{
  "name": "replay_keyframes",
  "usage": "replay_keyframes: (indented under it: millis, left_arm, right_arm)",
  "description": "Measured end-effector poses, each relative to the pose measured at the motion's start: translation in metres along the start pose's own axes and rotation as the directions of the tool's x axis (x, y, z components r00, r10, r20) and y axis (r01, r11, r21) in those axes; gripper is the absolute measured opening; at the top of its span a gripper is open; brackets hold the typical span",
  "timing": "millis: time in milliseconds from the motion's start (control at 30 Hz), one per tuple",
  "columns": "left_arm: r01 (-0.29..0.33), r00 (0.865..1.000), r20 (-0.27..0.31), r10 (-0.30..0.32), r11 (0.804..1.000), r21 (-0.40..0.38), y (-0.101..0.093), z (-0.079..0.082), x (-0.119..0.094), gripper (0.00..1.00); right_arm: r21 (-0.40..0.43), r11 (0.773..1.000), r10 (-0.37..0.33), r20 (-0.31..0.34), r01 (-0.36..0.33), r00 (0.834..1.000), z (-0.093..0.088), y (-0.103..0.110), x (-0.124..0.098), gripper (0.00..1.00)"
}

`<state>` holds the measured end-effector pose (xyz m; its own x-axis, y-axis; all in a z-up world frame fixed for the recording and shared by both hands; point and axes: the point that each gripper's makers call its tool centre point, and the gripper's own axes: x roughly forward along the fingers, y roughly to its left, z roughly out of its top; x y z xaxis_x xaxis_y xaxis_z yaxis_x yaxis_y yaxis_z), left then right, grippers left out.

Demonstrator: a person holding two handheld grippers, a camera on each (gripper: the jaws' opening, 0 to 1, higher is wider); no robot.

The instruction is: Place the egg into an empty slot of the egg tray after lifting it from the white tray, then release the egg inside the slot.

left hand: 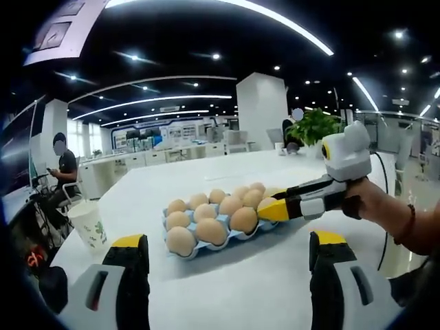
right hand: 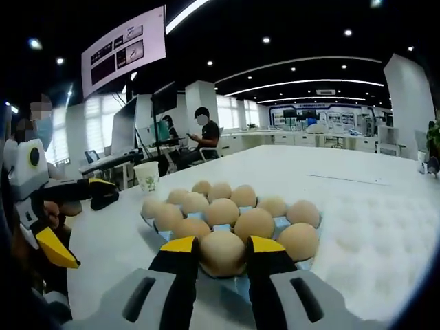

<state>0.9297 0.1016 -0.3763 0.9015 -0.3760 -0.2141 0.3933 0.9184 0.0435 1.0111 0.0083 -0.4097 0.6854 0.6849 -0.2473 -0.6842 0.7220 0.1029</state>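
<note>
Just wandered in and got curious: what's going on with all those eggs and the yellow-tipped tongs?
A person holds a claw in each hand over a white table. The right claw is shut on an egg at the near edge of the blue egg tray, which is almost full. The left claw waits open, short of the tray. A paper cup stands nearby.

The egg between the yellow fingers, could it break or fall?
Maybe. The right gripper has its fingers on both sides of one egg at the near edge of the blue egg tray. Squeezing harder might crack it. Neighbouring eggs sit very close, so opening the fingers wide could bump them. If the egg is not fully down in its slot, which I cannot tell, letting go could tip it out.
</note>
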Motion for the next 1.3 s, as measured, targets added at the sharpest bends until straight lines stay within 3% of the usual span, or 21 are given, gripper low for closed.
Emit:
replay_keyframes:
  millis: [433,733,1100,1300]
  left_arm:
    - [0.0,1.0,-0.001,0.0,1.0,0.008,-0.001,0.002,0.001,0.99]
    - [0.002,1.0,0.009,-0.002,1.0,0.007,-0.002,0.007,0.002,1.0]
    - [0.004,1.0,0.01,-0.004,1.0,0.009,-0.006,0.007,0.003,1.0]
    - [0.004,1.0,0.013,-0.005,1.0,0.011,-0.007,0.008,0.004,1.0]
  right_arm:
    - [-0.059,0.998,-0.002,0.035,0.004,0.999,0.004,0.001,-0.001,0.33]
    - [-0.074,0.997,-0.023,0.096,0.03,0.995,0.02,-0.007,-0.013,0.49]
    - [-0.061,0.994,-0.085,0.112,0.093,0.99,0.029,-0.035,-0.032,0.82]
    - [-0.055,0.988,-0.133,0.127,0.141,0.983,0.031,-0.053,-0.048,0.89]
